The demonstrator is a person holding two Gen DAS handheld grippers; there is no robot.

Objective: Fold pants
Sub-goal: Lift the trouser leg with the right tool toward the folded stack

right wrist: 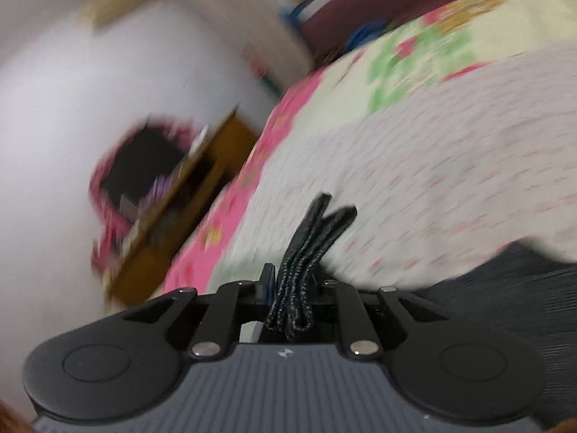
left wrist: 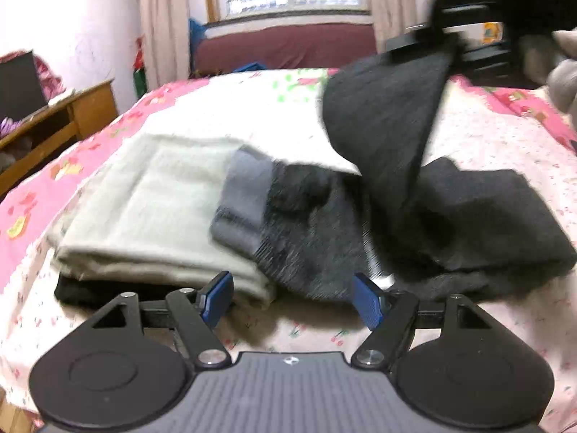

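Dark grey pants (left wrist: 468, 223) with a lighter grey waistband (left wrist: 245, 198) lie across the bed. One end of them (left wrist: 382, 126) is lifted off the bed and hangs from my right gripper (left wrist: 429, 39) at the upper right. The right wrist view shows that gripper (right wrist: 294, 281) shut on several bunched layers of the dark fabric (right wrist: 317, 231), tilted over the sheet. My left gripper (left wrist: 292, 301) stands open just in front of the pants' near edge, with nothing between its blue pads (left wrist: 216, 297).
A folded pale garment (left wrist: 151, 209) rests on a black one (left wrist: 83, 292), left of the pants. The bed has a pink floral sheet (left wrist: 487, 137). A wooden desk (left wrist: 57, 122) stands to the left, with a maroon headboard (left wrist: 288, 47) and a window beyond.
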